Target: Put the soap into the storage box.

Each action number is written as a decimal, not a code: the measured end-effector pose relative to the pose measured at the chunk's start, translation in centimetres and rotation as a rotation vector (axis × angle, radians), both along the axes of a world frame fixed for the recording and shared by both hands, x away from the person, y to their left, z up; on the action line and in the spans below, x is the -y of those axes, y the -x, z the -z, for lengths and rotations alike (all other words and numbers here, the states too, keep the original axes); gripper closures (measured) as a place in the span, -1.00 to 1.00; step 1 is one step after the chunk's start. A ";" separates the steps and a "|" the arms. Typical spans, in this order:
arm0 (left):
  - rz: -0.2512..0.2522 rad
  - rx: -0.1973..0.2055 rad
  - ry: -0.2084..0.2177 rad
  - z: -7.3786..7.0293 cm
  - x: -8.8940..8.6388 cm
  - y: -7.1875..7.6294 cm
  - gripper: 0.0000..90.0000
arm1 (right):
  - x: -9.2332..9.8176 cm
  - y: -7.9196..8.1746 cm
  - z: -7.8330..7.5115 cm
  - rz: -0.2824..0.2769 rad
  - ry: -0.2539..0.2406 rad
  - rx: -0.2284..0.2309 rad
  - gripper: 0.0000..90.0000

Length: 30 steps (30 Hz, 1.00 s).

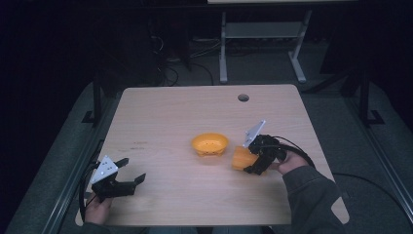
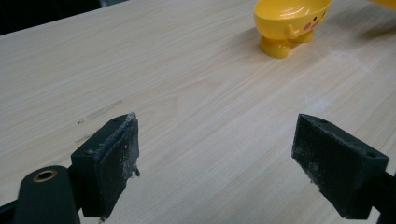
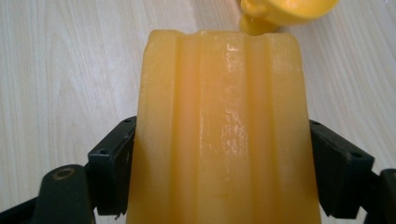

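A yellow bowl [image 1: 209, 144] with a small foot stands upright near the middle of the table; the left gripper view shows a painted face on the bowl [image 2: 289, 18]. Just right of it, my right gripper [image 1: 251, 158] is shut on an orange ribbed cup [image 1: 243, 158]. In the right gripper view the cup [image 3: 224, 135] lies lengthwise between both jaws, its far end near the bowl [image 3: 285, 11]. My left gripper [image 1: 130, 171] rests open near the table's front left corner, pointing toward the bowl, and nothing lies between its jaws [image 2: 215, 158].
The wooden table [image 1: 160, 112] has a round cable hole [image 1: 243, 97] at its far right. A white desk frame [image 1: 263, 44] stands on the floor beyond the far edge. Cables trail from both grippers off the table sides.
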<state>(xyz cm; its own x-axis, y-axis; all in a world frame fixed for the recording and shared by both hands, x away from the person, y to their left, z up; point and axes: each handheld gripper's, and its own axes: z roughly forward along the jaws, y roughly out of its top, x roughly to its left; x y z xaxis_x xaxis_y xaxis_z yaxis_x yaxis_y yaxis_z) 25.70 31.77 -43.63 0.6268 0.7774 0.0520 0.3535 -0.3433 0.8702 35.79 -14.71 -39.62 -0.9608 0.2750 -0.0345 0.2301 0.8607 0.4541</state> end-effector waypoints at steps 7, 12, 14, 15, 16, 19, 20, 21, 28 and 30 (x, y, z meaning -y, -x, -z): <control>0.000 0.001 0.004 0.0 0.0 0.0 -0.68 | -0.9 -0.7 -0.5 -0.013 -0.003 0.005 -0.54; -0.003 0.000 0.008 0.0 0.0 0.0 -0.68 | -1.4 -1.1 -1.1 -0.024 -0.012 0.015 -0.54; -0.001 0.001 0.008 0.0 0.0 0.0 -0.68 | -1.7 -1.3 -1.4 -0.027 -0.015 0.018 -0.54; -0.001 0.001 0.008 0.0 0.0 0.0 -0.68 | -1.7 -1.3 -1.4 -0.027 -0.015 0.018 -0.54; 0.000 0.002 0.005 0.0 0.0 0.0 -0.68 | -2.0 -1.5 -1.6 -0.034 -0.016 0.025 -0.54; 0.000 0.002 0.006 0.0 0.0 0.0 -0.68 | -2.4 -1.9 -1.7 -0.041 -0.016 0.023 -0.54; -0.003 0.002 0.010 0.0 0.0 0.0 -0.68 | -2.5 -2.0 -1.8 -0.039 -0.015 0.021 -0.54; -0.003 0.002 0.010 0.0 0.0 0.0 -0.68 | -2.5 -2.0 -1.8 -0.039 -0.015 0.021 -0.54; -0.006 0.002 0.013 -0.1 -0.1 0.0 -0.68 | -3.2 -2.8 -2.5 -0.054 -0.023 0.033 -0.54; -0.005 0.004 0.012 -0.1 -0.1 0.0 -0.68 | -3.4 -2.9 -2.7 -0.056 -0.019 0.032 -0.54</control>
<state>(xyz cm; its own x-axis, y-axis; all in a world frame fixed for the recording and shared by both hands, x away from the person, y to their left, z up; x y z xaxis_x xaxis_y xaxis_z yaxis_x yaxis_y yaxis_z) 25.69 31.91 -43.55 0.6224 0.7814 0.0451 0.3521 -0.3310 0.8755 38.71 -11.29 -36.94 -0.9732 0.2216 -0.0610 0.1666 0.8630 0.4769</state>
